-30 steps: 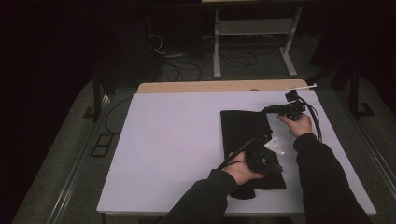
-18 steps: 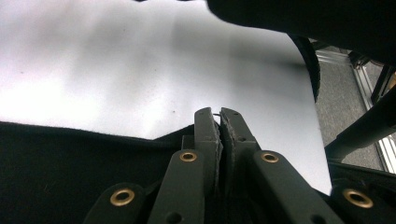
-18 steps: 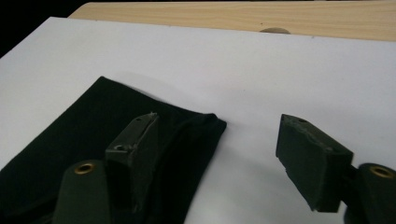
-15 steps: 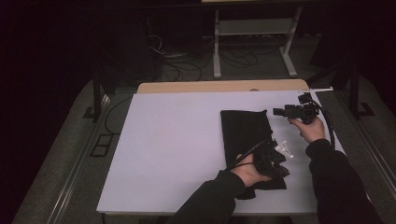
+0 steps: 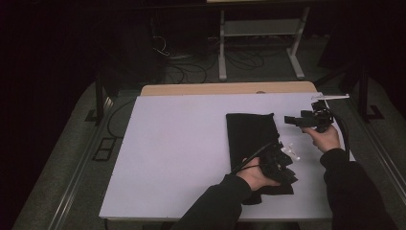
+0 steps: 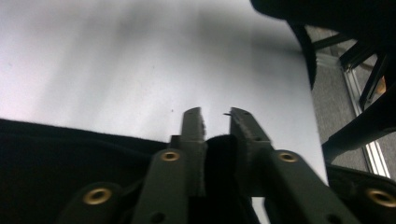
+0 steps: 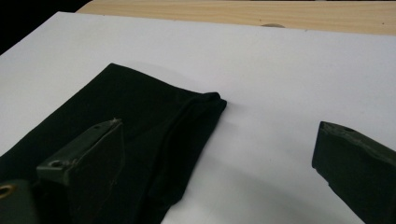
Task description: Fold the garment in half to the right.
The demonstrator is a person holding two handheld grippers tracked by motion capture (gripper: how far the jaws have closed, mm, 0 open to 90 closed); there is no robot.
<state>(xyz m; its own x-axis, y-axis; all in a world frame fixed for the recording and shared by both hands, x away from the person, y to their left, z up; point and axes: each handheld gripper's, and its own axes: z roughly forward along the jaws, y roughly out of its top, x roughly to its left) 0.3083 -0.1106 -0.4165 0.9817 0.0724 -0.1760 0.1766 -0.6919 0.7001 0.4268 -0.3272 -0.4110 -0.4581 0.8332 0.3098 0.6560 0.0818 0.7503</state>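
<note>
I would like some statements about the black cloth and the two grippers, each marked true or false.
1. The black cloth lies on the white table. True.
2. The right gripper clamps the cloth. False: its jaws stand wide apart with nothing between them, and they have just been opening.
3. A fold of cloth sits between the jaws of the left gripper. True: in the left gripper view dark fabric fills the narrow gap, and the jaws have just been opening a little.
4. The cloth is red. False: it is black.
5. In the high view, the right gripper is held beside the cloth's right edge. True.
</note>
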